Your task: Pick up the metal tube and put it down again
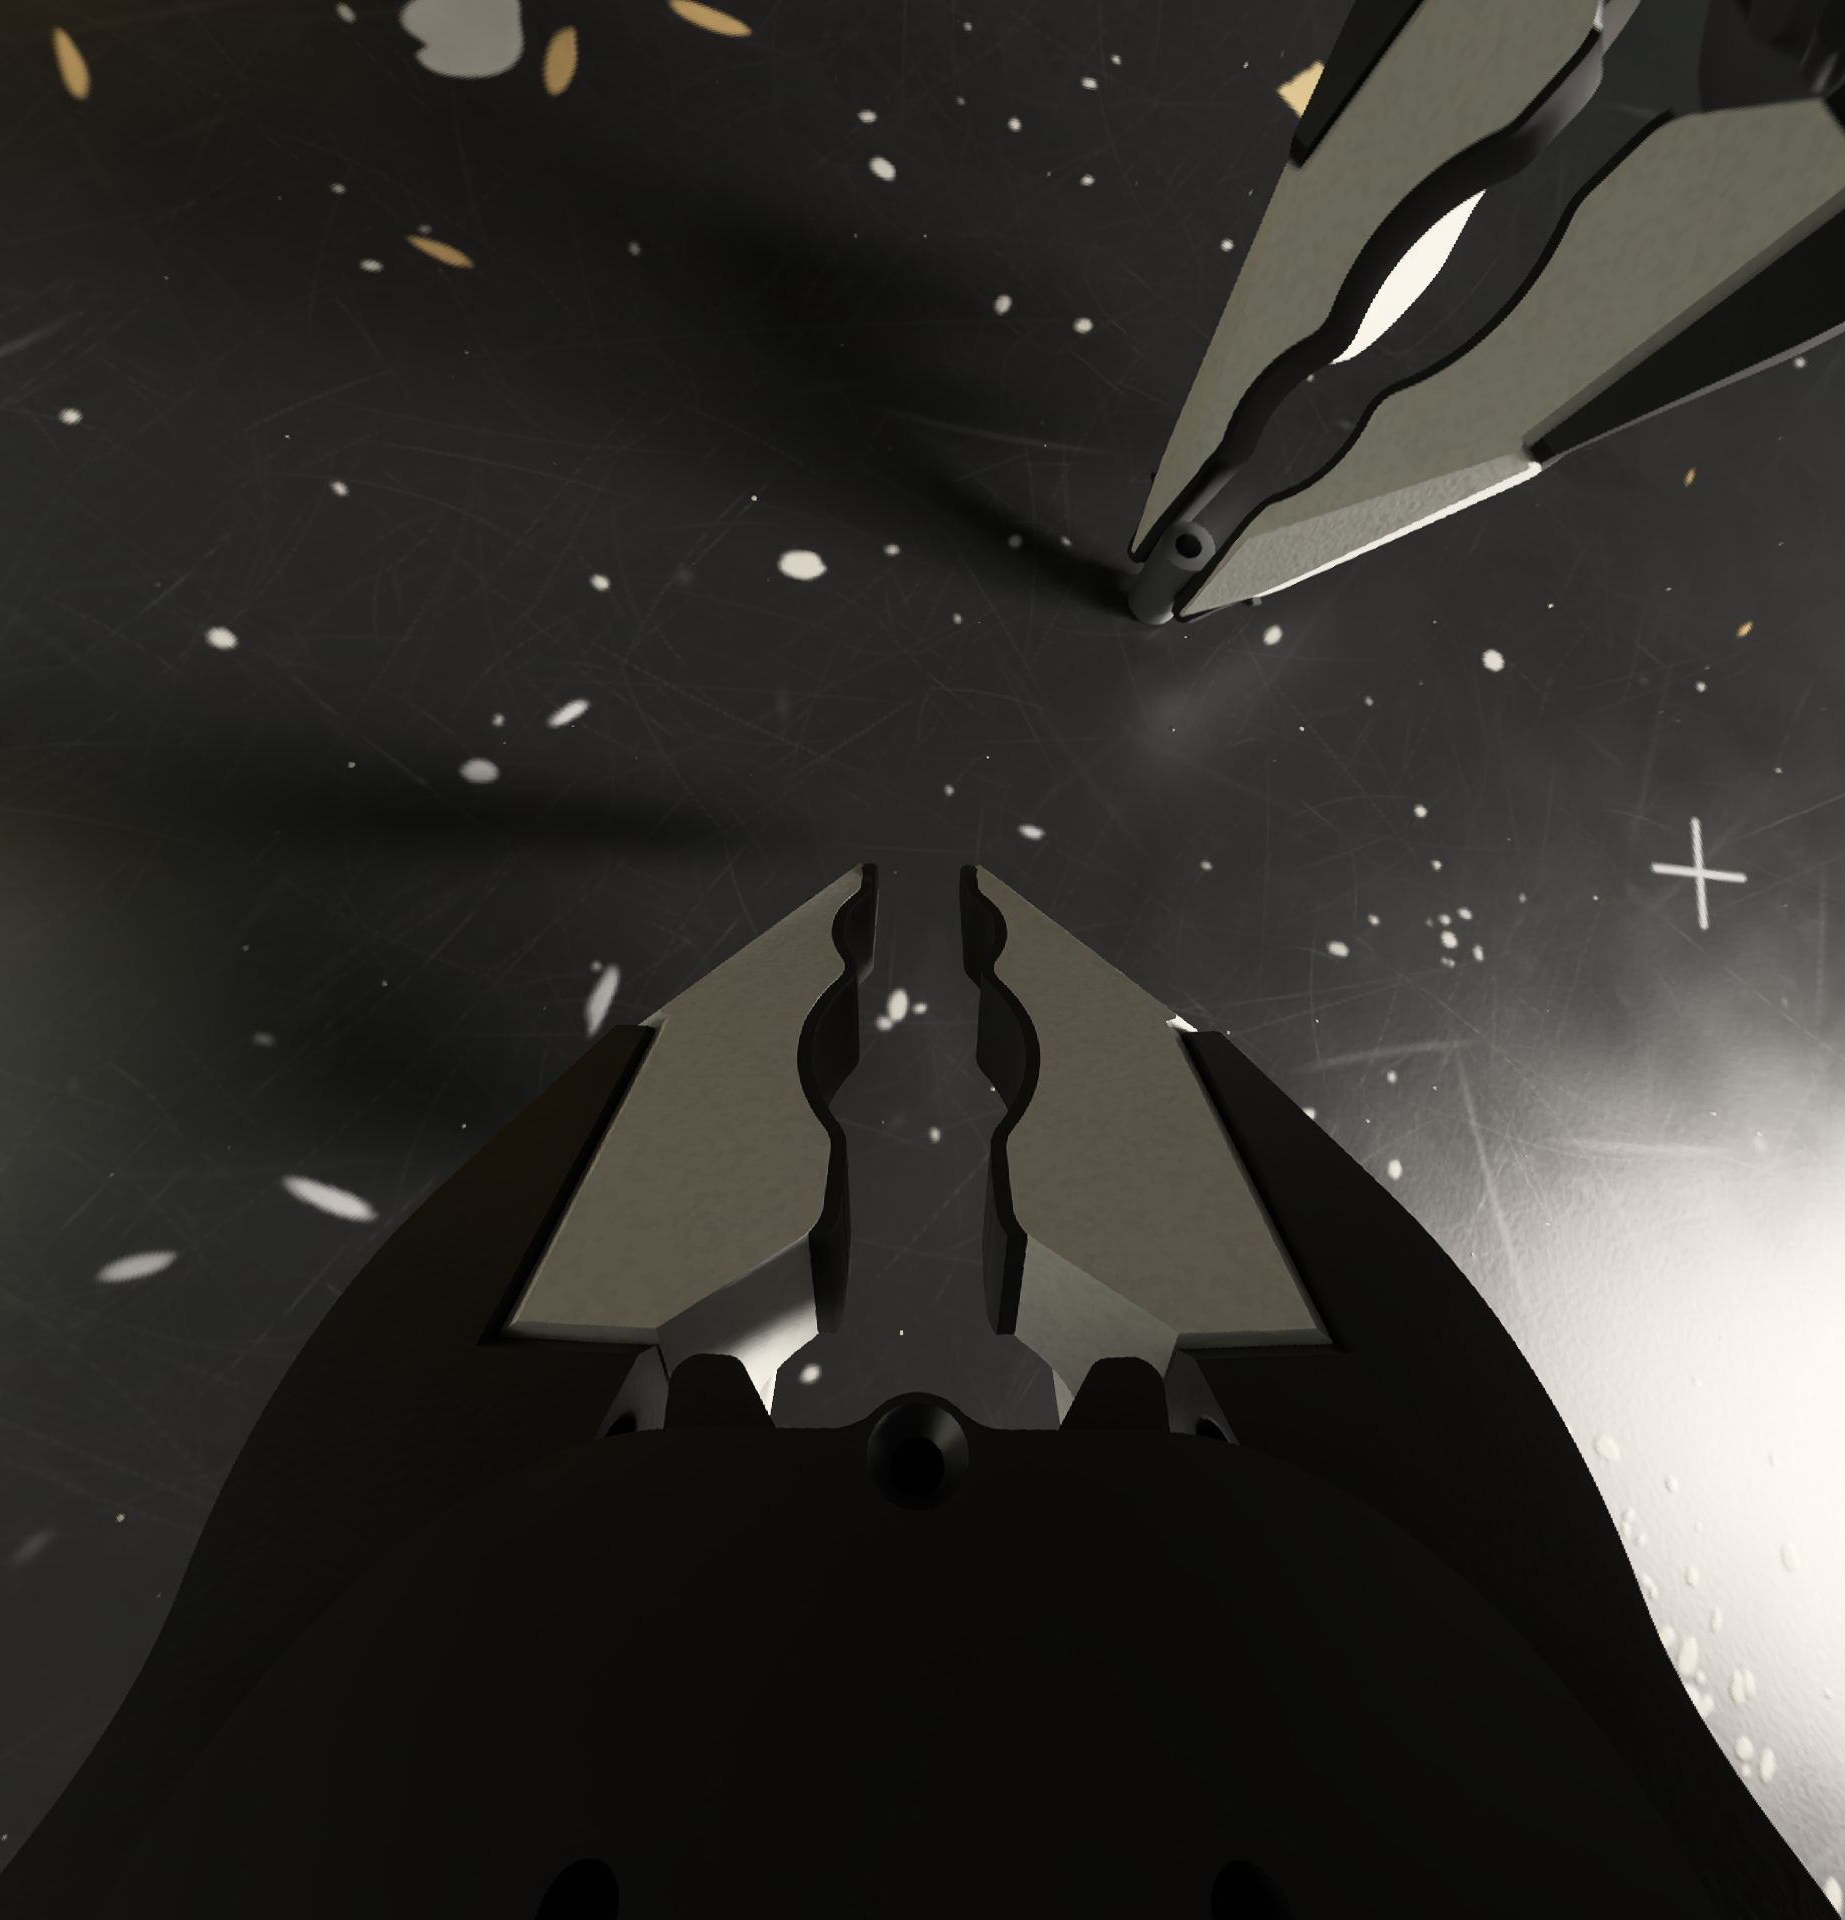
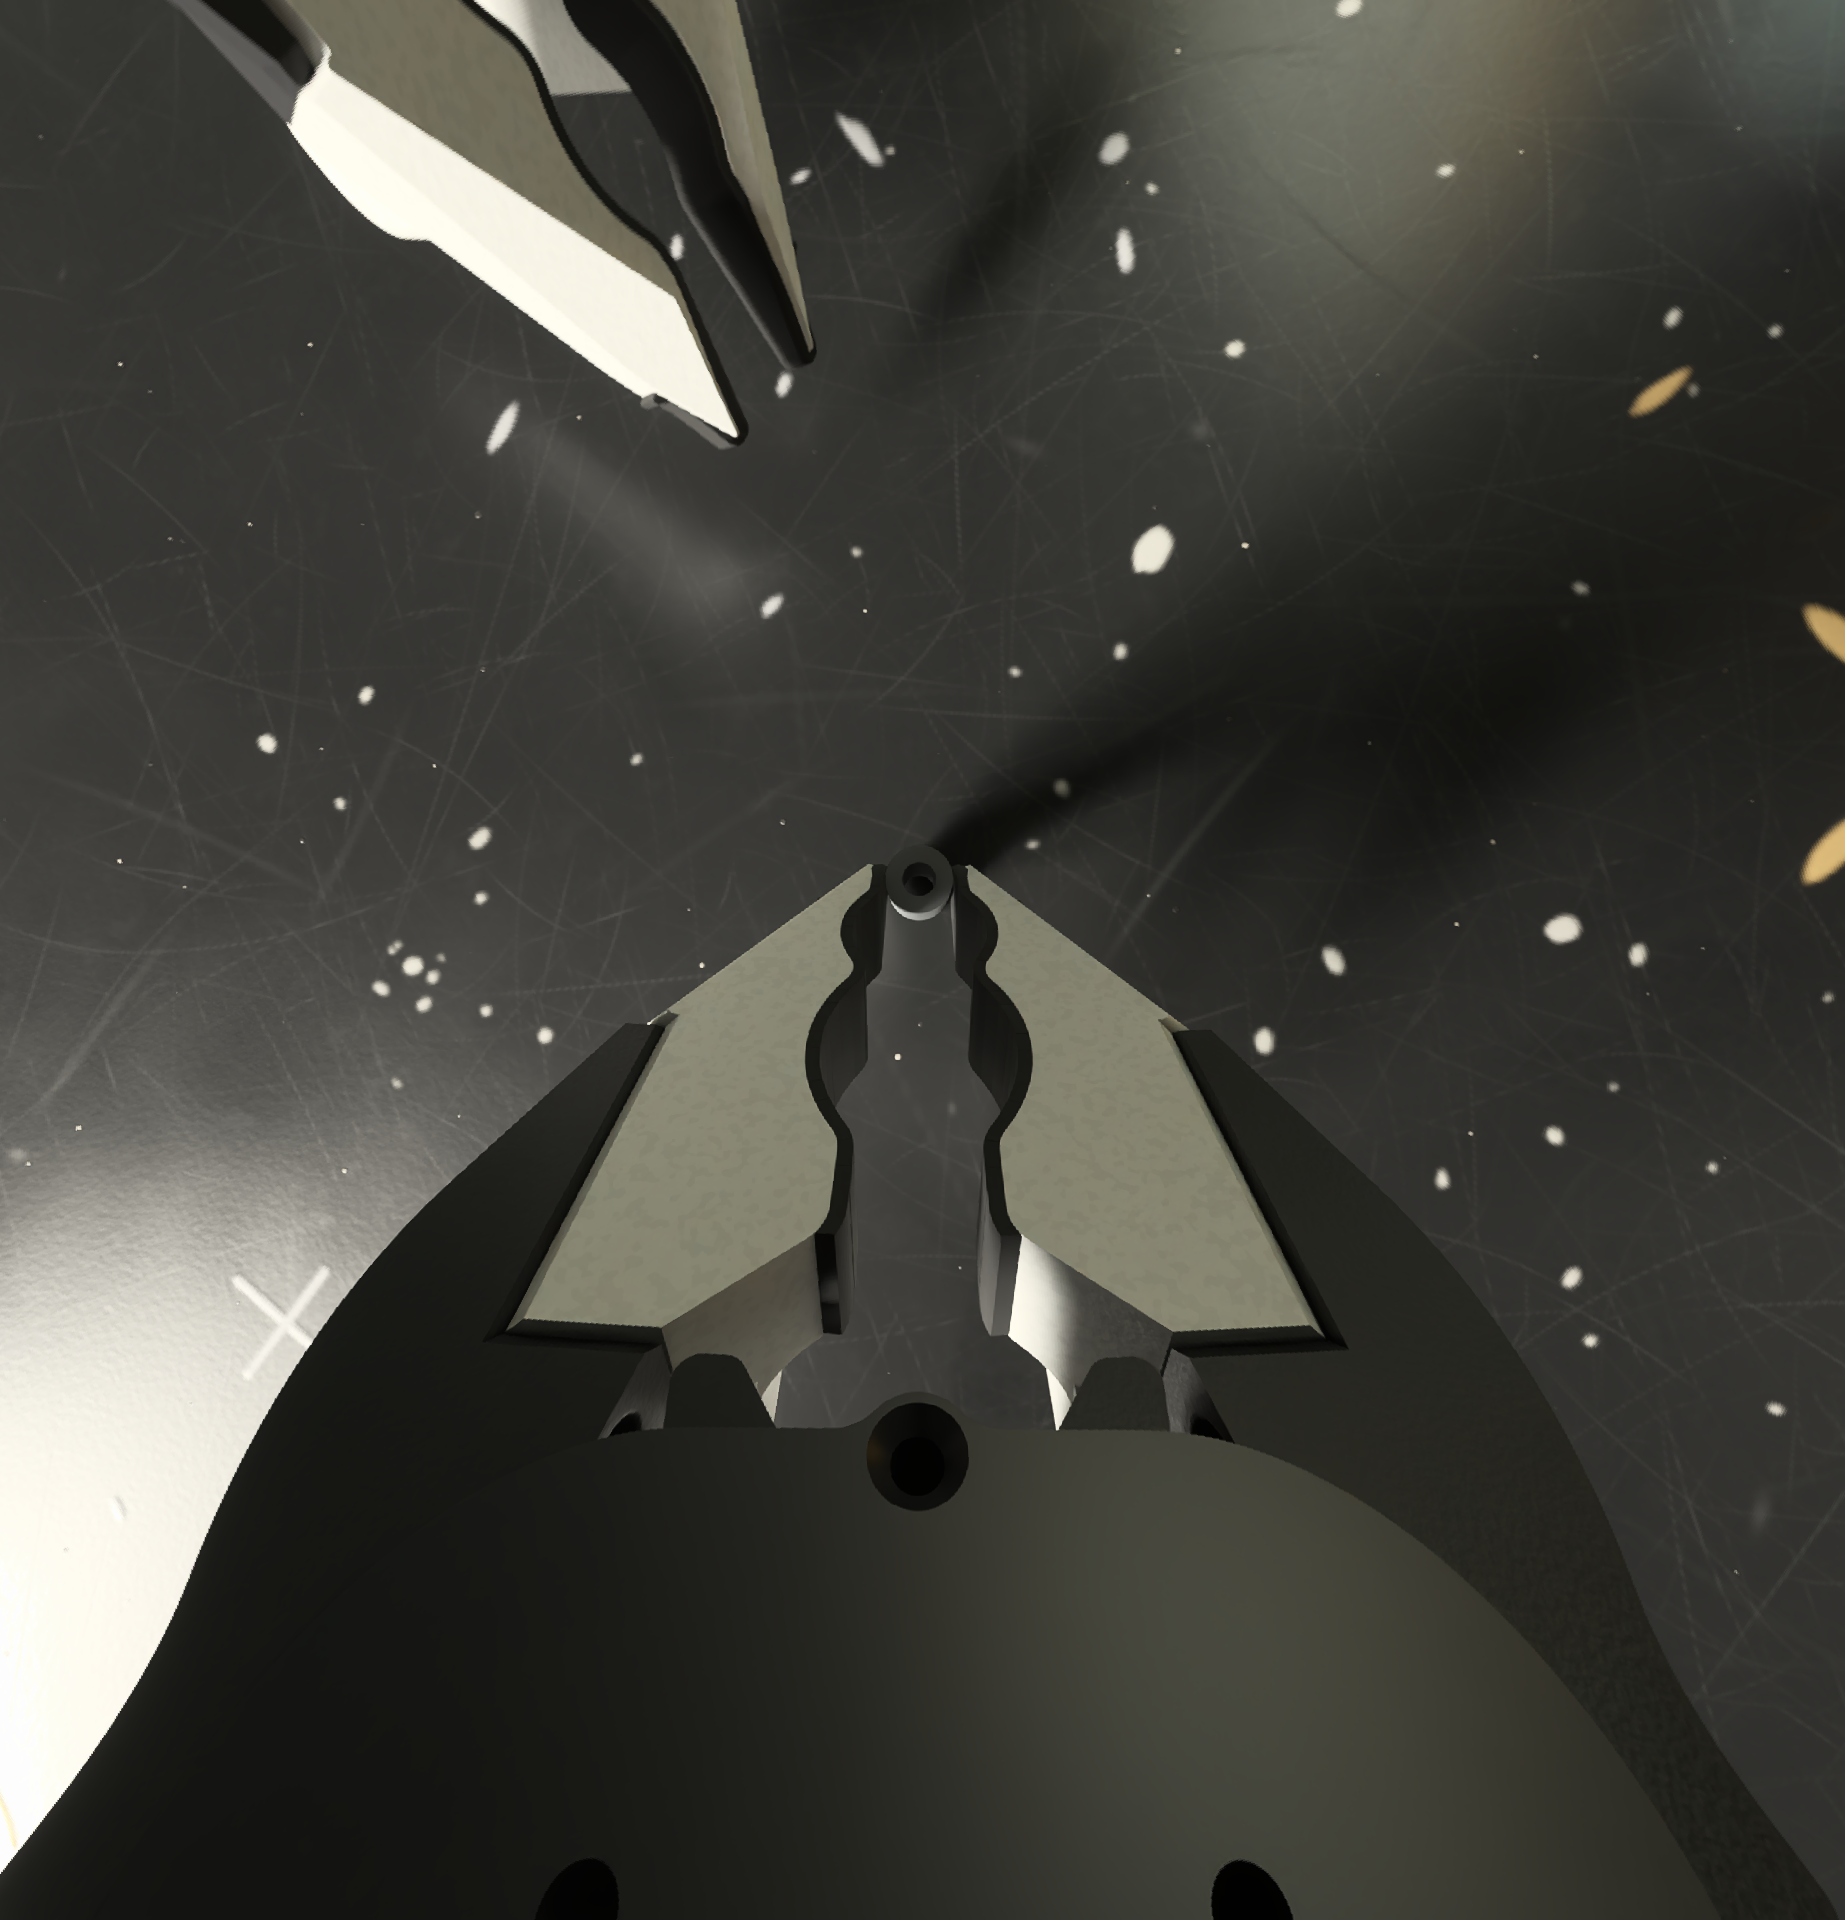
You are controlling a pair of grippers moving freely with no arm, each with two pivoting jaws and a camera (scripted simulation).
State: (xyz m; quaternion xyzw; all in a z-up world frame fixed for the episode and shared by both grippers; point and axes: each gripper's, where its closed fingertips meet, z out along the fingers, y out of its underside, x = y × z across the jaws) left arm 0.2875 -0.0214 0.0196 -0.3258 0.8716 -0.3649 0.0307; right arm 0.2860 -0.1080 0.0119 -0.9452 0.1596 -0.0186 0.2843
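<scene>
The metal tube point(image 2: 919, 886) is a small dark grey hollow cylinder, seen end-on between the tips of my right gripper point(image 2: 919, 902). The right gripper is shut on it, with the tube standing upright on the dark surface. In the left wrist view the same tube point(image 1: 1172, 569) shows at the tips of the right gripper point(image 1: 1180, 582), its lower end touching the surface. My left gripper point(image 1: 919, 883) is open with a narrow gap and empty, hovering to the side of the tube. It also shows in the right wrist view point(image 2: 767, 390) at the top left.
The dark speckled, scratched tabletop point(image 1: 585, 520) fills both views. A thin white cross mark point(image 1: 1699, 873) lies on it to the right, also in the right wrist view point(image 2: 282, 1322). A bright glare covers the surface point(image 1: 1676, 1299) near it.
</scene>
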